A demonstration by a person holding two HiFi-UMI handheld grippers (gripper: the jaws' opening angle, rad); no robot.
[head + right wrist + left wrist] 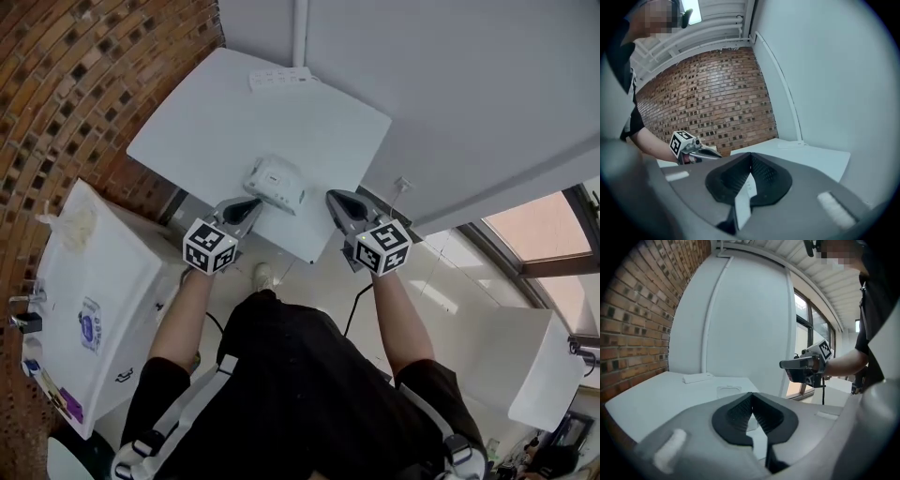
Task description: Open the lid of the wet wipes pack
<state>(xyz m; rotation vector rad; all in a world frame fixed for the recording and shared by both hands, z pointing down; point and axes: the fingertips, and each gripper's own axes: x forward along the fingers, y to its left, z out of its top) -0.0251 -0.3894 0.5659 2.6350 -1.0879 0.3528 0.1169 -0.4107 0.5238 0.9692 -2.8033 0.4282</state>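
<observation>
The wet wipes pack (275,181) lies on the white counter (211,122), close to its near edge and roughly midway between the two tools. From above it looks pale and a little crumpled, and I cannot tell whether its lid is up or down. The left tongs (251,204) hover just off the pack's near left corner, apart from it. In the left gripper view their dark ribbed pads are pressed together at the tips with nothing caught between them (751,395). The right tongs (336,197) hang to the right of the pack, by the counter's near right edge, and are also clear of it. In the right gripper view those tips meet as well (750,155), and only pale surface shows through the slit lower down. Each tool shows up in the other's camera, held out level above the counter. A white power strip (281,78) sits at the far edge of the counter against the white wall, and a brick wall (66,84) runs along the left side.
</observation>
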